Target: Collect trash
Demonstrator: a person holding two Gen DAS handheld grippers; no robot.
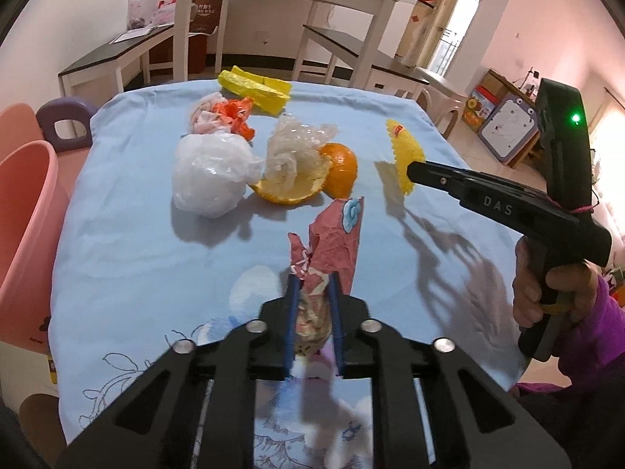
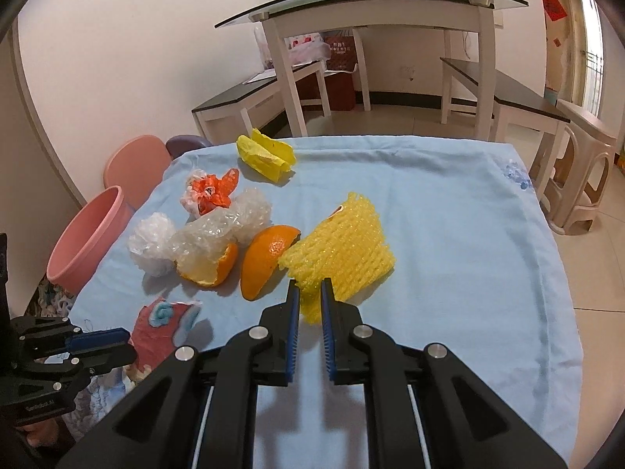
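1. The left gripper has its jaws closed on the near end of a crumpled pink paper wrapper, which stands up from the blue-clothed tabletop at its near edge. No earlier view is given, so treat the grip as fresh and check it holds before lifting.
2. The right gripper has its jaws pinched on the near corner of the yellow foam fruit net, held just right of the orange peel.
3. The pink bin sits off the tabletop's left edge; that looks the likely drop place.
4. Both pieces are light and springy, so I would keep the jaws tight and move smoothly; a jerk could let the net slip.
5. Carry the wrapper left first, passing on the near side of the white plastic bag so nothing is dragged.
6. Release only when fully over the bin's mouth.
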